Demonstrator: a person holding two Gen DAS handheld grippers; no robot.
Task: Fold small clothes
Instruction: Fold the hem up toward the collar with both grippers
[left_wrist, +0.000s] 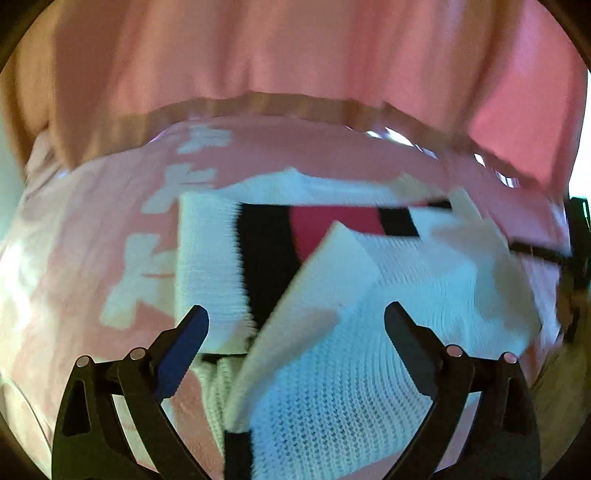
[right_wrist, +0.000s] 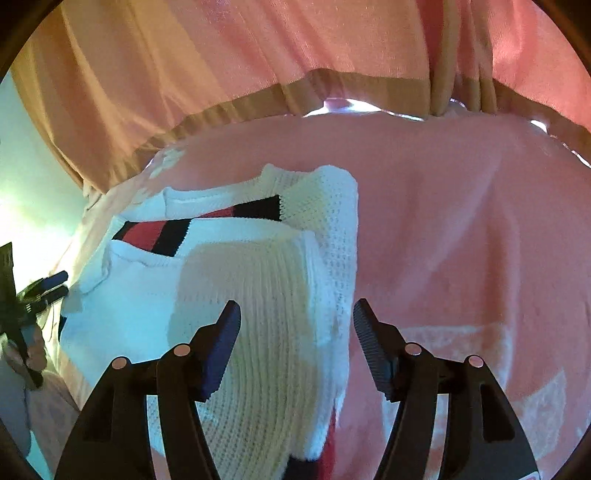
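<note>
Left claw (left_wrist: 295, 321) agape — white knit sweater (left_wrist: 332, 369), black-red stripe

Both wrist cameras look steeply down, close over a pink-covered surface (left_wrist: 92, 229). The left view faces the white knitted sweater (left_wrist: 332, 369) from its left side, the right view from its right edge. Both share the sweater's black-and-red stripe (right_wrist: 162, 232).

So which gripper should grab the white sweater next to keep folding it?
Probably the right gripper: its open jaws straddle the white sweater's side edge on the pink cloth. The left gripper, also open, hangs over the sweater's middle.
</note>
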